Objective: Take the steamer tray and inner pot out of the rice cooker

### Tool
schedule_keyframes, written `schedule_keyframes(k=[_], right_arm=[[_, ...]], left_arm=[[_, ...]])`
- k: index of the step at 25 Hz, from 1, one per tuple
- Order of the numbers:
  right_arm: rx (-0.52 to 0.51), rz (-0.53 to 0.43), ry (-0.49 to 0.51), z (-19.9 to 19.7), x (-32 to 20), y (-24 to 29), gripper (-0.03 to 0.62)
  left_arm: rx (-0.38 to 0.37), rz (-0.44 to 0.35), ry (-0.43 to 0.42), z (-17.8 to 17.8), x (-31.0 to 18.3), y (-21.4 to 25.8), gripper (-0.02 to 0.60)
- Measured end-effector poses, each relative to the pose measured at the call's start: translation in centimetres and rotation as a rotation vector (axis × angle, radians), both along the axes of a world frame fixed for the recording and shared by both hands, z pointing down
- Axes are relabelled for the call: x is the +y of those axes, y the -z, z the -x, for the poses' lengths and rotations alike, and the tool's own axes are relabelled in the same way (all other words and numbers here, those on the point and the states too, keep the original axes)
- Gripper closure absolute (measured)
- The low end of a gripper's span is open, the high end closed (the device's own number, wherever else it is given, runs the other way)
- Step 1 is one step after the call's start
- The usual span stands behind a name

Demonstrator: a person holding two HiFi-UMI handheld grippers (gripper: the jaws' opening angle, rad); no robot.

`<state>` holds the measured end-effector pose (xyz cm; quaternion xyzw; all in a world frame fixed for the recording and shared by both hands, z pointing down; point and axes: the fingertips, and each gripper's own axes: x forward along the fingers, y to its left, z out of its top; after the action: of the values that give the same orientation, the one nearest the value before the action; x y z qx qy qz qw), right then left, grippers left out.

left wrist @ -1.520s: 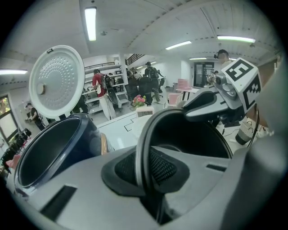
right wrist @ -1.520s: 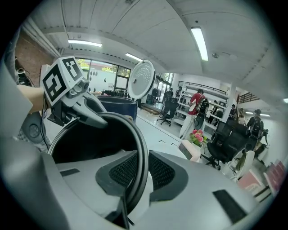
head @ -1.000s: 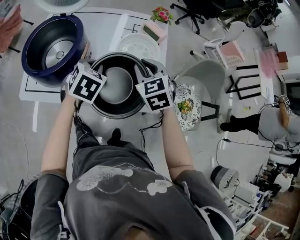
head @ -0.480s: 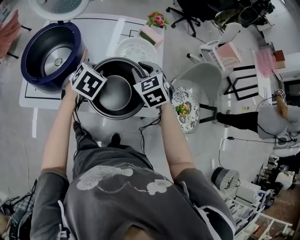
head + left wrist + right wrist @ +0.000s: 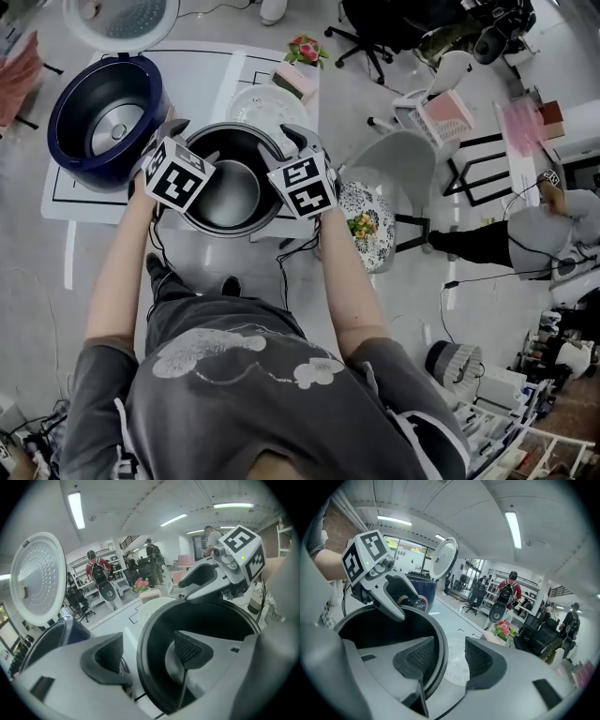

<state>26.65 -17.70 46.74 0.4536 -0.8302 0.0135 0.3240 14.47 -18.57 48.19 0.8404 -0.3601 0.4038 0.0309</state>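
Note:
The dark inner pot (image 5: 230,178) stands on the white table (image 5: 211,70), outside the navy rice cooker (image 5: 105,108). The cooker's white lid (image 5: 122,14) is up. A white steamer tray (image 5: 272,96) lies just behind the pot. My left gripper (image 5: 173,139) straddles the pot's left rim (image 5: 143,660), and its jaws have just been opening; both pads stand off the rim. My right gripper (image 5: 289,142) straddles the right rim (image 5: 440,653) the same way, jaws just opened, one pad inside the pot and one outside. Each gripper shows in the other's view: the right gripper (image 5: 206,581), the left gripper (image 5: 389,597).
A pink box with flowers (image 5: 300,58) sits at the table's far right corner. A patterned plate with food (image 5: 366,211) and a grey chair (image 5: 408,155) are to the right of the table. Several people and office chairs are in the room behind.
Both grippers' jaws have spread apart from the pot's rim. The pot stays where it was on the table, and the hands have hardly moved.

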Motion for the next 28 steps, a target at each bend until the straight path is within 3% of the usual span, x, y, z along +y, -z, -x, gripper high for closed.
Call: schedule_keyframes(k=[5,12,15,17,18,20,24,28], right_arm=[[-0.073,-0.094,-0.032,-1.3,1.0,4.1,0.356],[-0.323,-0.298,-0.05,-2.2,3.2,11.4,0.362],[-0.396,-0.381,-0.053,-2.0,4.3,13.5,0.399],[-0.396,-0.46,-0.053,-1.7,5.1,14.7,0.475],[-0.397,-0.5,-0.055,-1.5,5.5,15.2,0.518],[-0.422,-0.545,-0.054,-0.9,6.4,15.8,0.548],[-0.488,-0.498,-0.055,0.1,7.9,15.6,0.565],[-0.477,-0.47,-0.093,0.1,8.4,15.5,0.566]], left_arm=[[0.033,-0.098,-0.002,0.2,1.3,3.8,0.233],[0.181,-0.261,0.074,1.3,3.6,10.2,0.233],[0.256,-0.341,0.137,2.1,4.2,11.8,0.235],[0.286,-0.379,0.186,3.0,4.8,12.4,0.235],[0.291,-0.396,0.211,3.6,5.1,12.6,0.252],[0.296,-0.424,0.257,4.7,5.8,12.9,0.371],[0.325,-0.428,0.312,6.2,6.4,12.7,0.536],[0.376,-0.409,0.33,7.5,7.3,12.9,0.574]])
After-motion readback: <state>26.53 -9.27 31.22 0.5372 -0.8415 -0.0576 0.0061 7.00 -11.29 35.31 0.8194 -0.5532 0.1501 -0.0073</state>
